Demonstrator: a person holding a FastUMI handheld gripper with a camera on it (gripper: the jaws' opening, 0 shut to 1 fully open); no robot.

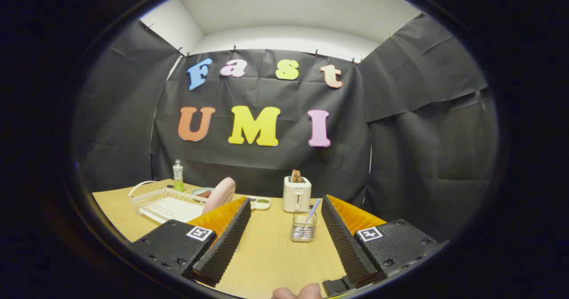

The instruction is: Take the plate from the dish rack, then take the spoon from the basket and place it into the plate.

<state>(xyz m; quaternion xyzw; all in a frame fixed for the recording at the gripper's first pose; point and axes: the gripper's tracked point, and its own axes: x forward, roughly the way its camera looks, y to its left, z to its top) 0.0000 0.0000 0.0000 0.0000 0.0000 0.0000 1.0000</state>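
A fingertip point(306, 291) of the person shows nearest, at the base of the tool point(284, 239); the tool's fingers are spread wide with nothing between them but bare wooden worktop point(266, 254); just ahead, nearer the right finger, stands the wire basket point(304, 227) with the spoon point(312, 212) leaning upright in it; beyond the left finger the pink plate point(220, 195) stands on edge in the white dish rack point(166, 205); farther back a white toaster point(297, 193), a small tray point(260, 202) and a green bottle point(178, 176) stand near the booth wall.
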